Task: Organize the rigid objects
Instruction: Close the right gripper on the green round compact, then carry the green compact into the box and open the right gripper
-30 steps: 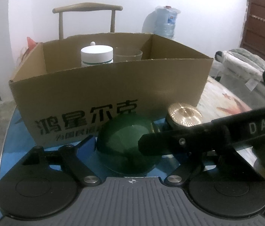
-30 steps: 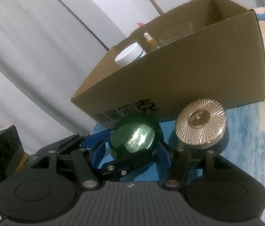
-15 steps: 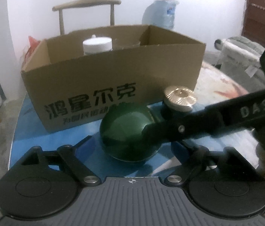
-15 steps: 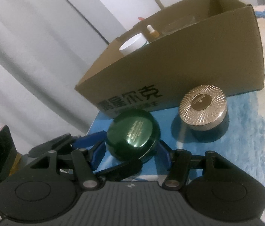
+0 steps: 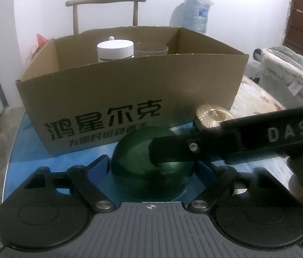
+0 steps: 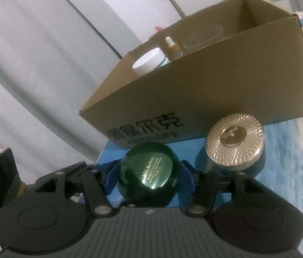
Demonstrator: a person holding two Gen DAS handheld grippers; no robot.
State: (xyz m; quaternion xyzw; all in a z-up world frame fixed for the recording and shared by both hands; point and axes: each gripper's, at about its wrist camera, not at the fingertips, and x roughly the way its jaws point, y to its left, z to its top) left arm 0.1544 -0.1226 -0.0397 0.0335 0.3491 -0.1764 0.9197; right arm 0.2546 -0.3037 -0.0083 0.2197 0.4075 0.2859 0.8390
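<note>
Now both grippers clench the same green jar [image 6: 149, 169]: the right gripper [image 6: 149, 175] presses its blue fingers [image 6: 111, 175] on the two sides, and the left gripper [image 5: 151, 167] pinches it too. The jar is tilted, its lid facing up toward the right camera. Beyond it stands the cardboard box [image 6: 226, 81], and a gold-lidded jar [image 6: 235, 143] is right of the fingers.

Left claw [image 5: 152, 167] low, level, 2 blue fingers [image 5: 102, 163] pressed on both sides of green jar [image 5: 151, 172]. Right claw [image 6: 149, 176] tilted, blue fingers [image 6: 187, 176] clamping same jar [image 6: 148, 169]; its arm crosses left view.
</note>
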